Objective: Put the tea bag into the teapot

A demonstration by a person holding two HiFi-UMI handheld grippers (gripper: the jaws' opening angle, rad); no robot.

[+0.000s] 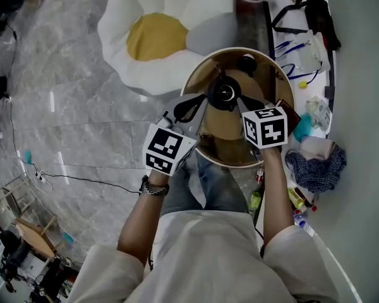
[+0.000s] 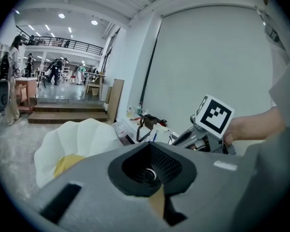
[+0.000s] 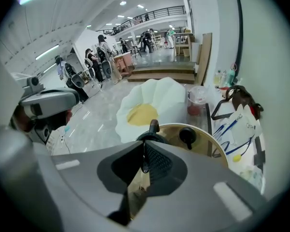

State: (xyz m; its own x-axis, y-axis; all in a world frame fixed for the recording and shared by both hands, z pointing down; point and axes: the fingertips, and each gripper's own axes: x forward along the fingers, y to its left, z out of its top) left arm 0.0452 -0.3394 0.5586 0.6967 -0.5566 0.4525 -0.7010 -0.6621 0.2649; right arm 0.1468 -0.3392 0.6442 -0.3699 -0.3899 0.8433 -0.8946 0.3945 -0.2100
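A black teapot [image 1: 224, 93] stands open in the middle of a round wooden table [image 1: 240, 163], and its black lid [image 1: 247, 62] lies behind it. My right gripper [image 1: 239, 103] reaches the pot from the right. In the right gripper view the jaws of this gripper [image 3: 144, 144] are shut with a thin dark string pinched in the seam, which looks like the tea bag's. The bag itself is hidden; the teapot [image 3: 152, 134] and lid [image 3: 187, 137] show just past the tips. My left gripper [image 1: 201, 101] is at the pot's left side. Its jaws [image 2: 151, 145] are shut with nothing seen between them.
A white flower-shaped cushion [image 1: 164, 33] with a yellow centre sits on the floor behind the table. A white counter along the right carries a black strap [image 1: 309, 11], a blue cloth [image 1: 316, 166] and small clutter. A cable [image 1: 82, 178] runs across the grey floor.
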